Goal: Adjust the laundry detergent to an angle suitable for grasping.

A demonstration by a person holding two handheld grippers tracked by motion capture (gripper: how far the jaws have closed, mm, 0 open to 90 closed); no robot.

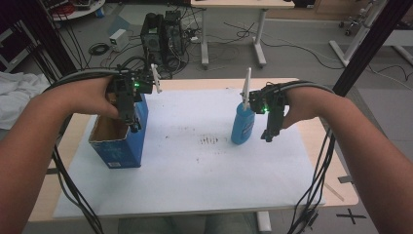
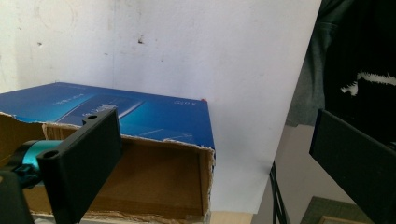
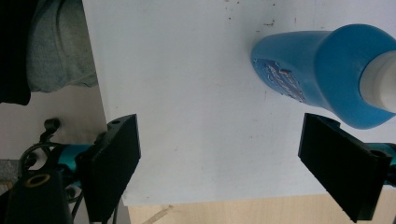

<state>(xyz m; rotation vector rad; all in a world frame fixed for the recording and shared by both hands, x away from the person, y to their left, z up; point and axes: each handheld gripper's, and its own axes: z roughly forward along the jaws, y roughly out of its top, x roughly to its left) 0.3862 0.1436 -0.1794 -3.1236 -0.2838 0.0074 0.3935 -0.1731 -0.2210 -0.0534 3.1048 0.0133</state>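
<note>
Left gripper point(image 1: 132, 127) jaws spread over a torn-rimmed blue cardboard box point(image 1: 118, 142), right gripper point(image 1: 269, 136) released beside a glossy blue plastic bottle point(image 1: 242, 125), speckled white paper sheet point(image 1: 195, 180)

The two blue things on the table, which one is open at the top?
The blue cardboard box under the left gripper: its torn top shows the brown inside. The blue bottle beside the right gripper has a white cap on.

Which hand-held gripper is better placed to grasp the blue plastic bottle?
The right hand-held gripper: its jaws stand open just beside the blue plastic bottle. The left hand-held gripper hovers at the blue cardboard box.
</note>
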